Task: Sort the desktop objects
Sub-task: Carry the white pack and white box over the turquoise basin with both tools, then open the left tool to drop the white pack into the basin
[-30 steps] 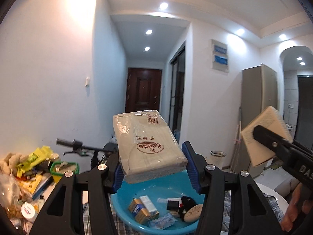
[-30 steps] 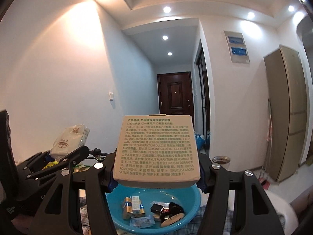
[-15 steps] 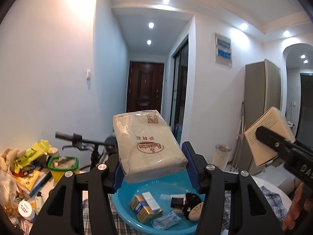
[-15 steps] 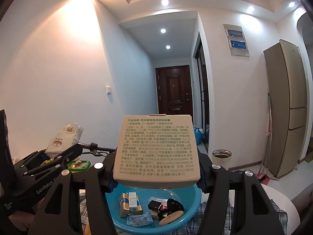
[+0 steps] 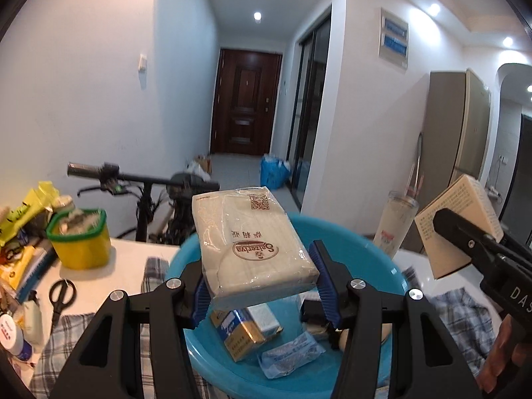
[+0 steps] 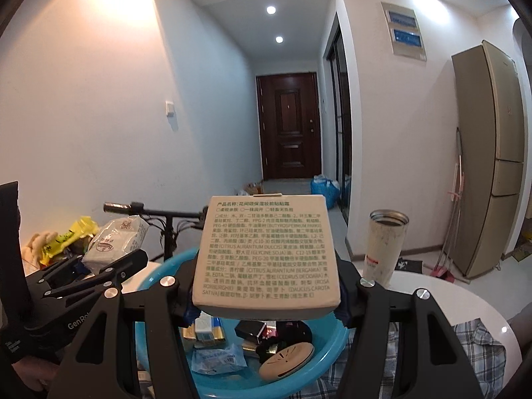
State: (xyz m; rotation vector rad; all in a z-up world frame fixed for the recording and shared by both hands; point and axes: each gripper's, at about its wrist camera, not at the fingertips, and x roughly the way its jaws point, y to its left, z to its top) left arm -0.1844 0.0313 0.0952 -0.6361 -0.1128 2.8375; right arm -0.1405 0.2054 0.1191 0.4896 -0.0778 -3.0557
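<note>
I have the left gripper (image 5: 259,286) jaws clamped on the tissue pack (image 5: 252,246), the right gripper (image 6: 266,302) on the printed box (image 6: 266,252), both over the blue basin (image 5: 362,252); releasing together risks them colliding and spilling onto the bench.

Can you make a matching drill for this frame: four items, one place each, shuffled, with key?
Items:
1. tissue pack
2. printed box
3. scissors
4. gold carton

Places:
A. inside the blue basin
B. on the white table, left of the basin
C. in the right hand-held gripper
D. in the left hand-held gripper

Pairs: 1-D, 2-C, 3-B, 4-A
</note>
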